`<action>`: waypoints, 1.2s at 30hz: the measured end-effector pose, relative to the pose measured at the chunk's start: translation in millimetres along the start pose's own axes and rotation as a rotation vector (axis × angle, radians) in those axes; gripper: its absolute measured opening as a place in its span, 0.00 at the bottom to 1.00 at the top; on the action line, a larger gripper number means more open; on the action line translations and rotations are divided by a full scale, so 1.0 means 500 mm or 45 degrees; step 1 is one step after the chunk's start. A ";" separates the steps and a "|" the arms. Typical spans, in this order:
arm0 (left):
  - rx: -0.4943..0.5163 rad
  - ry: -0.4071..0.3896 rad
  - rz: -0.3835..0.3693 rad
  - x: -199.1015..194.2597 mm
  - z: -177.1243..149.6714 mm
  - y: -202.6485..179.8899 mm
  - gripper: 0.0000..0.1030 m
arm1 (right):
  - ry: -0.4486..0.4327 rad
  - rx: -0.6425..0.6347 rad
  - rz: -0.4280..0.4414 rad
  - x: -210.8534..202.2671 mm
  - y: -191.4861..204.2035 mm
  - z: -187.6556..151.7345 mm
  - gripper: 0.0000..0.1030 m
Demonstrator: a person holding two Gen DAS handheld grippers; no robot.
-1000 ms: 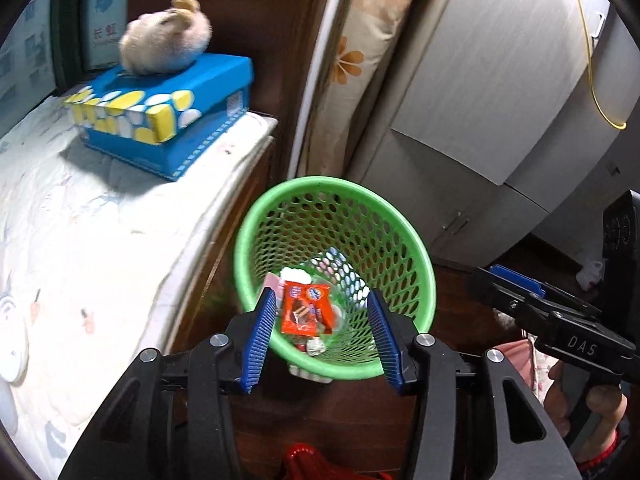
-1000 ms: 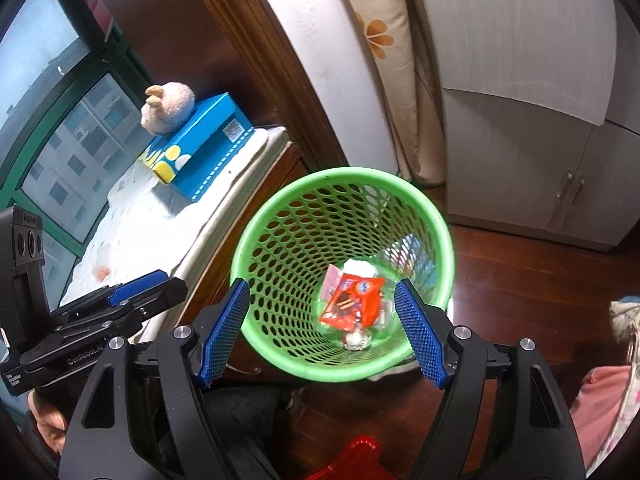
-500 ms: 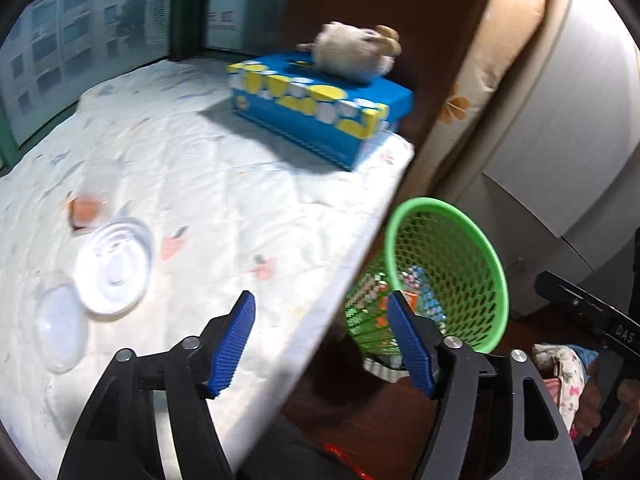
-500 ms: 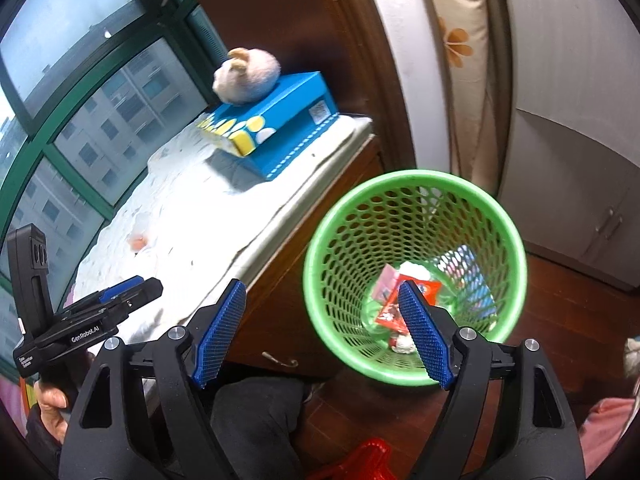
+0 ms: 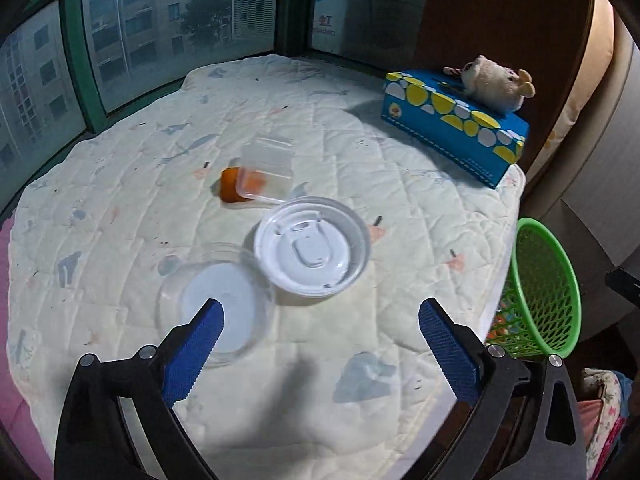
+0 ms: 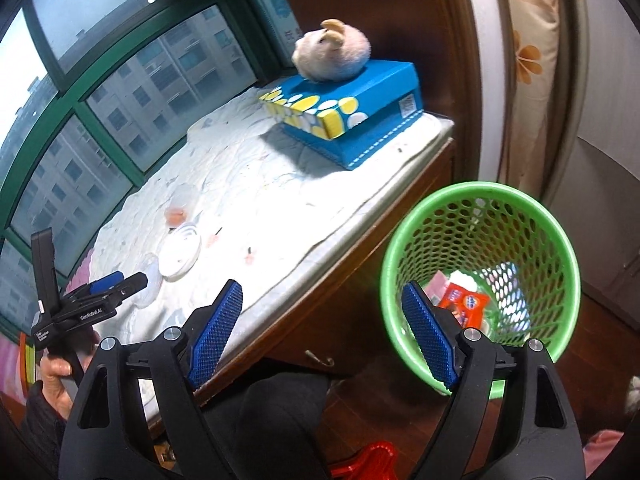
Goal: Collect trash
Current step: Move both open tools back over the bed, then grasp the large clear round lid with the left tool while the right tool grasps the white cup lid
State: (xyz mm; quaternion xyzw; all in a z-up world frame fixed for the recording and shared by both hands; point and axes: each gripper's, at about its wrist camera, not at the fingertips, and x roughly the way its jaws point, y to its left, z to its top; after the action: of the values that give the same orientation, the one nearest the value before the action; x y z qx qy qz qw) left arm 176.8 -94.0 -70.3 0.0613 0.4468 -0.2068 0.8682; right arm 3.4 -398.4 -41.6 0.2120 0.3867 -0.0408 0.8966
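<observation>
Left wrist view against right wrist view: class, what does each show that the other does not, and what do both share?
Only the left wrist view shows the clear lid plainly, beside the white lid.

Only the right wrist view shows the trash inside the green basket, including a red wrapper, and the open left hand-held gripper over the quilt.

Both show the blue box, the plush toy and the orange-filled container.

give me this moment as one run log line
left gripper: open, empty, over clear lid | right gripper: open, empty | green basket: holds wrappers
</observation>
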 end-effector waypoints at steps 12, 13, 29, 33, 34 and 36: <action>-0.022 0.112 0.000 0.062 -0.022 0.126 0.93 | 0.084 -0.089 0.045 0.069 0.086 0.004 0.79; -0.019 0.116 0.007 0.067 -0.023 0.126 0.93 | 0.089 -0.095 0.051 0.072 0.093 0.003 0.79; -0.004 0.152 -0.034 0.113 -0.019 0.145 0.93 | 0.155 -0.197 0.085 0.129 0.173 0.005 0.79; 0.015 0.133 -0.035 0.111 -0.021 0.143 0.87 | 0.163 -0.219 0.092 0.141 0.189 0.009 0.79; 0.016 0.126 -0.032 0.109 -0.022 0.144 0.87 | 0.164 -0.227 0.095 0.143 0.194 0.010 0.79; 0.019 0.110 -0.017 0.102 -0.023 0.145 0.87 | 0.168 -0.247 0.098 0.150 0.205 0.011 0.79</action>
State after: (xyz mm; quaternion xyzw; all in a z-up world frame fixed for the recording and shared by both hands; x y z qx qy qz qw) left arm 224.5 -40.4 -123.6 0.0736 0.4828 -0.2132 0.8462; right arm 83.6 -301.0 -55.9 0.1411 0.4386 0.0452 0.8864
